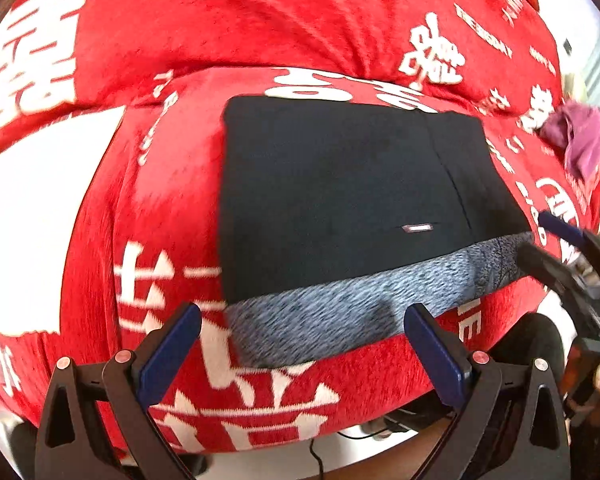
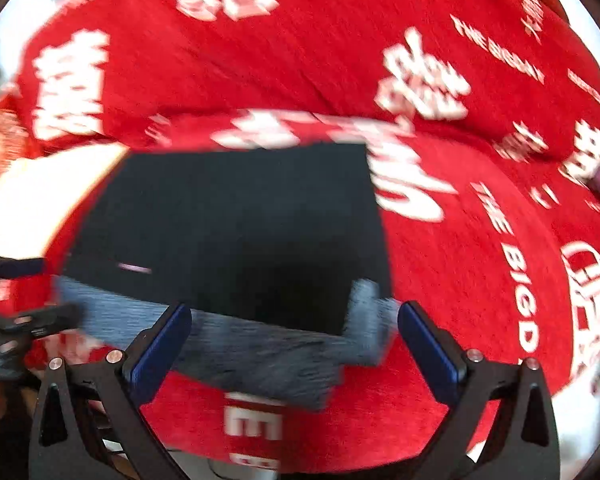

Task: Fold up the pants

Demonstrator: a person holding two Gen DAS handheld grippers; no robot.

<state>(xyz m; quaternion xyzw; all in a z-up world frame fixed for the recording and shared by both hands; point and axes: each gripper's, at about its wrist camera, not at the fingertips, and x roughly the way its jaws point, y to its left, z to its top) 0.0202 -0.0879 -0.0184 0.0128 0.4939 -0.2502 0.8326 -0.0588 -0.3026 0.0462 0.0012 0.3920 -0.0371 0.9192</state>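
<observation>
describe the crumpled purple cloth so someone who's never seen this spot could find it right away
Start from the red blanket printed with white characters. The dark folded pants lie at its middle; look far right of them, near the blanket's edge. The purple cloth is the only crumpled, purplish heap there.

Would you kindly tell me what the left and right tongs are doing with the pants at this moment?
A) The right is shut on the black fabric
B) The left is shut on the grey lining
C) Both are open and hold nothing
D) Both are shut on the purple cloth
C: the left tongs and right tongs each show spread blue pads, with the folded pants lying ungripped on the red blanket.
</observation>
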